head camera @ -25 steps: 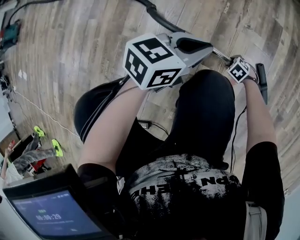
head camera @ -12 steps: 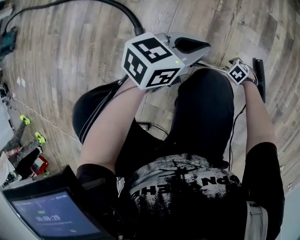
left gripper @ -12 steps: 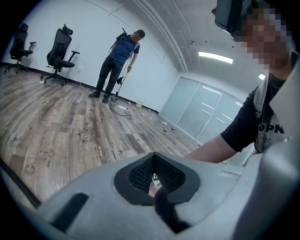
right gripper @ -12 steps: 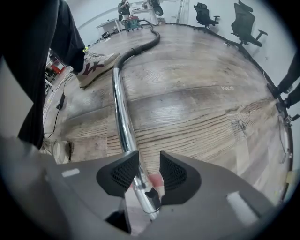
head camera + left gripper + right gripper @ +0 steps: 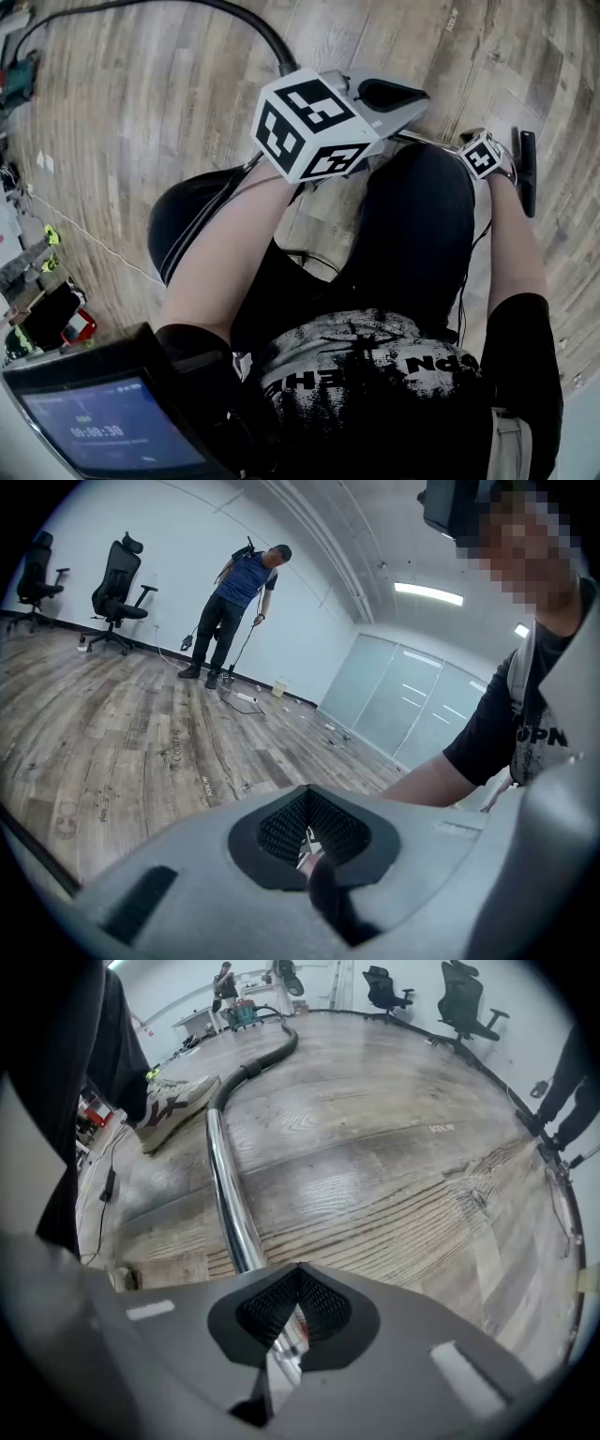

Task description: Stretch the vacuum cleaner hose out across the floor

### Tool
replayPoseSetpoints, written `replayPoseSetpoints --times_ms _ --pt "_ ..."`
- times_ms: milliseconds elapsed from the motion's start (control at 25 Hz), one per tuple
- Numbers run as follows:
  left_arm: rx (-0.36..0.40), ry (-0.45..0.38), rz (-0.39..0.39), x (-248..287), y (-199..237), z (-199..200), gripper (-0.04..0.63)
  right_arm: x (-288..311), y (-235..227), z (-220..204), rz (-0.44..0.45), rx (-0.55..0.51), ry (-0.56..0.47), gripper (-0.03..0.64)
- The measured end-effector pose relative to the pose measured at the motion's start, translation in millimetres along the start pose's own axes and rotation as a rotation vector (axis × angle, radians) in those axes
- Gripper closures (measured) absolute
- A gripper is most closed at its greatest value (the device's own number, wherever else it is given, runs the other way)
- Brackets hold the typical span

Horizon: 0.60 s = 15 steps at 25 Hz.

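Note:
The vacuum's chrome wand tube [image 5: 230, 1204] lies on the wood floor and joins the black hose [image 5: 267, 1058], which runs away toward the far wall. My right gripper [image 5: 295, 1321] points down. Its jaws have just been closing and now stand shut on the tube. In the head view its marker cube [image 5: 481, 155] sits beside the person's right knee, with the black floor nozzle [image 5: 528, 173] just past it. The hose [image 5: 253, 23] arcs across the top of that view. My left gripper [image 5: 307, 841] is shut with nothing seen held, raised above the left knee.
A shoe [image 5: 173, 1101] rests beside the tube. Office chairs [image 5: 469, 997] line the far wall. A person [image 5: 234, 602] stands with cables on the floor around the feet. A screen device [image 5: 103, 422] hangs at the wearer's chest. A thin cable [image 5: 84, 230] crosses the floor at left.
In the head view the black hose has swung from the top centre into a wide arc reaching the top left. Both marker cubes have hardly shifted.

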State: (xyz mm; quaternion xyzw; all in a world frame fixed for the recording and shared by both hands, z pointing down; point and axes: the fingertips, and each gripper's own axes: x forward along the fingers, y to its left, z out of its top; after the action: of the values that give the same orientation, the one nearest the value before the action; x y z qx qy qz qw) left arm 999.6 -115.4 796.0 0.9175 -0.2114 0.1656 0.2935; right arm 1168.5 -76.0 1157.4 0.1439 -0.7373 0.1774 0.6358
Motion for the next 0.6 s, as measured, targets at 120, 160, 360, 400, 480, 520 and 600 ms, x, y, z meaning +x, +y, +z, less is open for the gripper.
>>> replayPoseSetpoints --times_ms 120,160,360,400,480,520,600 --pt "0.016 -0.002 -0.027 -3.4 9.5 10.7 0.595 -2.6 2.2 6.3 0.01 0.045 0.016 0.611" --pt "0.023 -0.003 -0.041 -4.9 13.6 15.9 0.595 -4.4 2.8 7.9 0.014 0.069 0.024 0.611" --pt "0.189 -0.011 -0.068 -37.7 19.8 72.4 0.595 -78.7 -3.9 81.9 -0.071 0.023 -0.128 0.611" --pt "0.232 -0.014 -0.061 -49.5 17.3 88.8 0.595 -107.1 -1.0 103.9 -0.085 -0.001 -0.18 0.611" --pt "0.263 -0.021 -0.066 -70.5 8.7 119.4 0.595 -176.0 7.8 137.2 -0.106 0.007 -0.29 0.611" --pt "0.251 -0.027 -0.072 -81.0 3.9 134.1 0.595 -214.2 12.0 150.5 -0.114 0.029 -0.344 0.611" --pt "0.208 -0.049 -0.073 -105.6 -6.8 163.3 0.595 -292.3 20.3 177.3 -0.122 0.078 -0.452 0.611"
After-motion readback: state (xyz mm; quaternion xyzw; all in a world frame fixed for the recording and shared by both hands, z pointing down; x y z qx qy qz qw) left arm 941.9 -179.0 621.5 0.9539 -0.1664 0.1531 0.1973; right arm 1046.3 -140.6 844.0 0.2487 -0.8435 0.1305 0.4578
